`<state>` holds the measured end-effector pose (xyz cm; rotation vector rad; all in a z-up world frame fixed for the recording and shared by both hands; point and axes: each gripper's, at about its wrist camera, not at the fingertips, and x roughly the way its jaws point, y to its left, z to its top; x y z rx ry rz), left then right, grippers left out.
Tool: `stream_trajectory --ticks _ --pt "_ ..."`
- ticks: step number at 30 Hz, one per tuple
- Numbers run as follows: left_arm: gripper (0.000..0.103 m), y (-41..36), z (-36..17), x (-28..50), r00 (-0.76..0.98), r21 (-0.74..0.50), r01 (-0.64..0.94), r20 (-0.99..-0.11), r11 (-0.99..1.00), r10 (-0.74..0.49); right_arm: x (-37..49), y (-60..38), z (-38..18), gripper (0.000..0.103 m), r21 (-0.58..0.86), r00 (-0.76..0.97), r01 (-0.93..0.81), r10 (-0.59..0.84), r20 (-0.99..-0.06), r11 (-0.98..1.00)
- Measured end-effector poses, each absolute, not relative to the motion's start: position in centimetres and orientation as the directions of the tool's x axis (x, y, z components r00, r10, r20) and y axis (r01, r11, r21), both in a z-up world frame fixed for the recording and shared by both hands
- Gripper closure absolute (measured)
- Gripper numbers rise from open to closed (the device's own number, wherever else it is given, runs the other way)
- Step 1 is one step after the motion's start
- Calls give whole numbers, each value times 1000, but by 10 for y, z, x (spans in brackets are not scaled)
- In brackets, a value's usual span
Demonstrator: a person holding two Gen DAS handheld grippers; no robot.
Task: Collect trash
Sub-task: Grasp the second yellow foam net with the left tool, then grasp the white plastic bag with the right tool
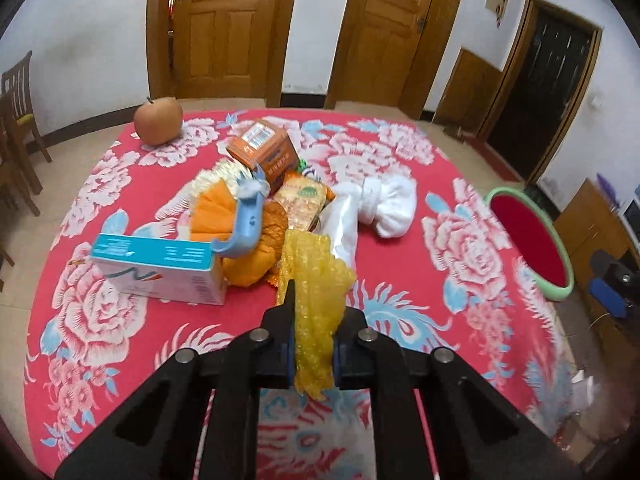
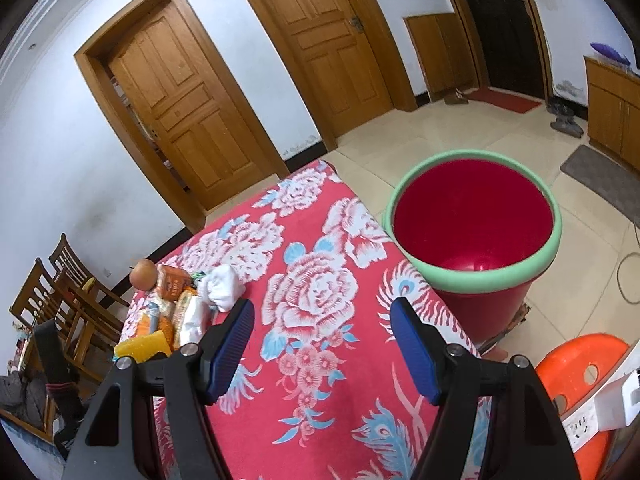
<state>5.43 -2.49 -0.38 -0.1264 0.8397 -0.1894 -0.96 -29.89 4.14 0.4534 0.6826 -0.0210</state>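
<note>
My left gripper (image 1: 314, 312) is shut on a crumpled yellow plastic wrap (image 1: 316, 280), which sticks up between the pads in front of a trash pile on the flowered red tablecloth (image 1: 440, 272). The pile holds a white-and-teal box (image 1: 160, 268), an orange carton (image 1: 262, 150), an orange cloth (image 1: 248, 236) with a blue hook (image 1: 248, 216), a snack packet (image 1: 302, 202), a clear bag (image 1: 340, 228) and a white wad (image 1: 390, 208). My right gripper (image 2: 322, 328) stands open with nothing between its fingers, over the cloth near the red bin with a green rim (image 2: 476, 236).
An apple (image 1: 158, 120) sits at the table's far left corner. The red bin (image 1: 530, 240) stands on the floor beside the table's right edge. An orange plastic stool (image 2: 580, 376) is near it. Wooden chairs (image 2: 60, 292) stand beyond the table's left side.
</note>
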Motion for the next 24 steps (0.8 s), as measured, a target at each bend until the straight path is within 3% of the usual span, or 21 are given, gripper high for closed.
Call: stream_trajectory --ticks 13,24 --pt "92 34 43 43 717 -204 103 -664 974 -214 -4 -232 82 30 383 745 -16 267 -612 923" --pt "92 75 43 57 753 -209 70 -630 975 -189 44 -166 55 30 338 670 -78 300 -679 938"
